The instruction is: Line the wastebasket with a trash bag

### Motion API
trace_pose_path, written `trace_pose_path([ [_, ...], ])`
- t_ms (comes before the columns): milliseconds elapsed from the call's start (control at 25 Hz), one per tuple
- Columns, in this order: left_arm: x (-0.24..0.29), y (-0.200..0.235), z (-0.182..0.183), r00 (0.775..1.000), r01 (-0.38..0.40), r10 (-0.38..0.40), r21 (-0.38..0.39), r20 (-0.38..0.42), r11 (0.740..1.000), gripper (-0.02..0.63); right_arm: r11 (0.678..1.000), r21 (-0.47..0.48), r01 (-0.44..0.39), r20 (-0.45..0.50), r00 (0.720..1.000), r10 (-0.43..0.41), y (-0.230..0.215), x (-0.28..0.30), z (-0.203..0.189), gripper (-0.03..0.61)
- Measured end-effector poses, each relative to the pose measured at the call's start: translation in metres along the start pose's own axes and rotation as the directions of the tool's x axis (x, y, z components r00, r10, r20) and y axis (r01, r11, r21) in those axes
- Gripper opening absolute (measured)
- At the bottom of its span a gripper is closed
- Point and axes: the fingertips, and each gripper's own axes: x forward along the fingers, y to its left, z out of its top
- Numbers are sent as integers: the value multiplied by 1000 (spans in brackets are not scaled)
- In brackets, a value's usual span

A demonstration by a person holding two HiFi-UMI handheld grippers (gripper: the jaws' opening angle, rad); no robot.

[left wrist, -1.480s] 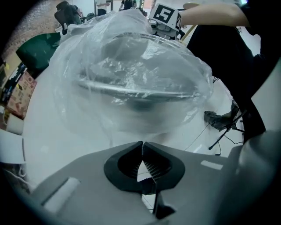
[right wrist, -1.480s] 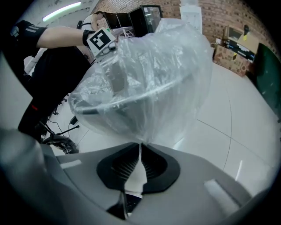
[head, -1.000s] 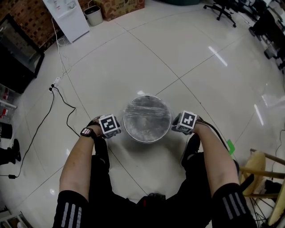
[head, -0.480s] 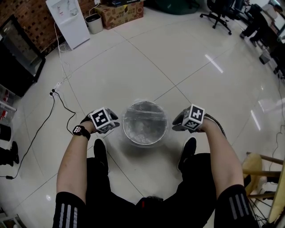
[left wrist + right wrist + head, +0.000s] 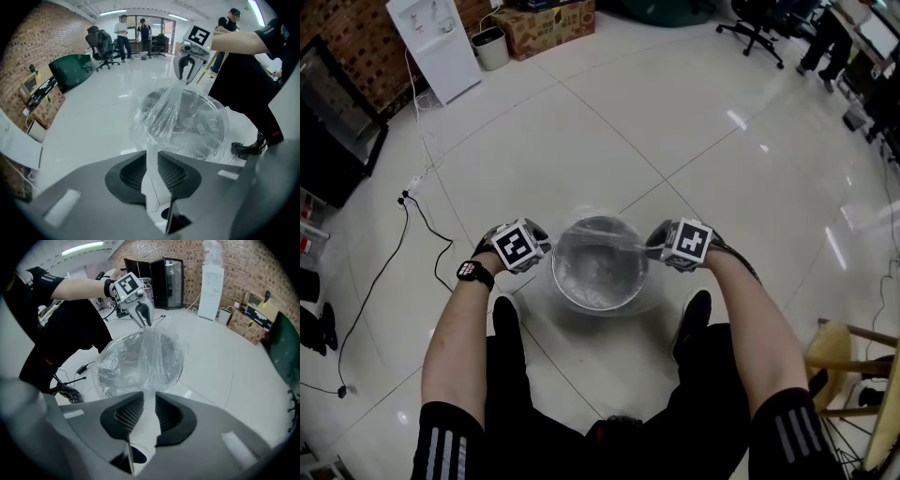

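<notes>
My left gripper [image 5: 544, 251] and right gripper [image 5: 654, 246] each pinch the clear trash bag [image 5: 598, 270] film at opposite sides of the wastebasket [image 5: 581, 302]. The left jaws have just been closing on it. The basket stands on the tiled floor [image 5: 675, 122] between the person's shoes [image 5: 506, 317]. A black cable [image 5: 422, 211] trails well off left, and a wooden chair [image 5: 844, 361] stands far right

Clear trash bag [image 5: 598, 269] inside round wastebasket [image 5: 569, 296], 2 edges lifted taut.
</notes>
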Motion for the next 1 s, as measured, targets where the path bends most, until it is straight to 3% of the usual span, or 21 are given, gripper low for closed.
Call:
trace_pose_path([
  [80, 2, 6, -4, 1000, -19, 19, -10, -3, 1000, -2, 999, 18, 36, 16, 999, -36, -11, -1, 1, 20],
  [120, 4, 11, -9, 999, -36, 36, -25, -11, 999, -8, 998, 30, 51, 24, 998, -52, -17, -1, 0, 13],
  [320, 8, 36, -11, 995, -84, 91, -132, 41, 988, -8, 989, 95, 111, 56, 992, -117, -47, 7, -1, 9],
  [480, 12, 54, -6, 985, -146, 158, -163, 68, 976, -8, 975, 163, 153, 101, 980, -170, -66, 11, 0, 9],
  [680, 25, 79, -7, 966, -227, 251, -263, 58, 938, -8, 954, 240, 181, 117, 970, -214, -84, 21, 1, 9],
  [840, 42, 90, -8, 971, -214, 238, -355, 24, 910, -6, 933, 306, 192, 94, 969, -230, -100, 33, -1, 9],
  [1000, 63, 92, -21, 980, -194, 194, -390, -40, 900, -6, 919, 343, 196, 53, 972, -227, -111, 43, -8, 8],
])
